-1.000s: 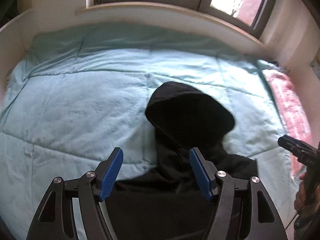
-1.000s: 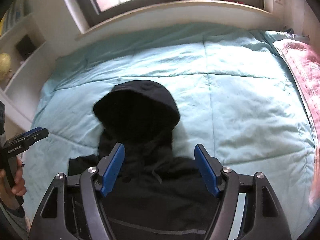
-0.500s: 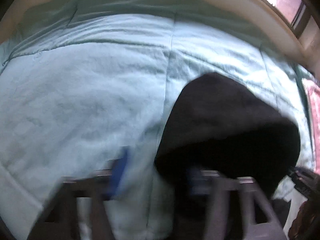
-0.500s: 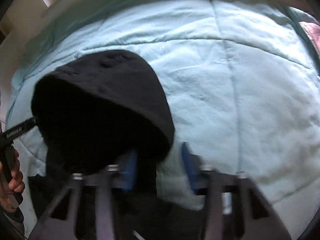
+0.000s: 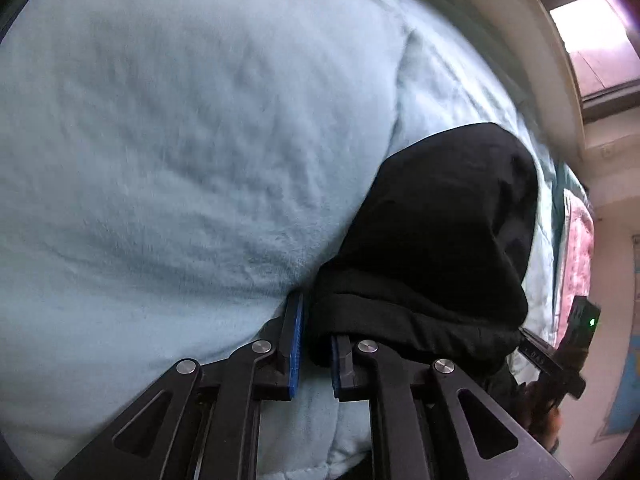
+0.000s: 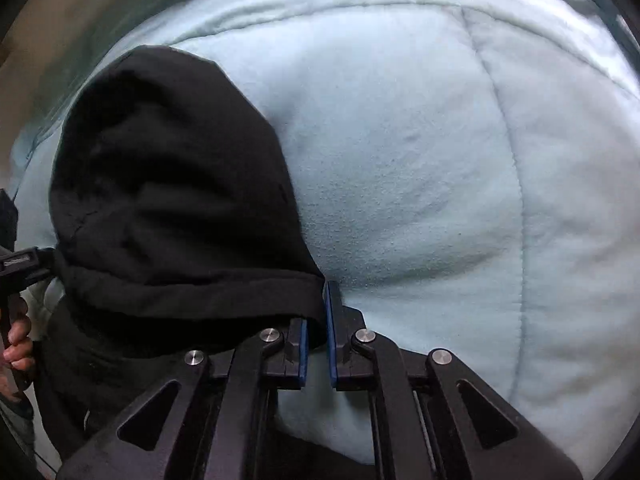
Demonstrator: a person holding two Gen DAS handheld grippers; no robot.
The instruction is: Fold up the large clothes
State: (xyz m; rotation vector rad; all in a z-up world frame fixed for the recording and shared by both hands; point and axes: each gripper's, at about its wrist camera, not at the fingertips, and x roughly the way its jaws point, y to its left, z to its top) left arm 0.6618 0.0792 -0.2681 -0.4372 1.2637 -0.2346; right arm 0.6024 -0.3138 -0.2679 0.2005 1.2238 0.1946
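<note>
A black hoodie lies on a light blue quilt; its hood (image 5: 440, 232) fills the right of the left wrist view and the left of the right wrist view (image 6: 172, 184). My left gripper (image 5: 316, 340) is shut on the hood's left rim corner, low against the quilt. My right gripper (image 6: 316, 328) is shut on the hood's right rim corner. The hoodie's body is mostly hidden below the grippers. The right gripper's handle shows at the right edge of the left wrist view (image 5: 560, 356).
The quilt (image 5: 180, 140) covers the bed all around the hood (image 6: 440, 160). A pink patterned pillow (image 5: 578, 252) lies at the bed's right side. A window ledge and wall (image 5: 532, 32) run behind the bed.
Both grippers went from open above the hoodie's shoulders forward and down to the hood, and closed on its rim at either side.
</note>
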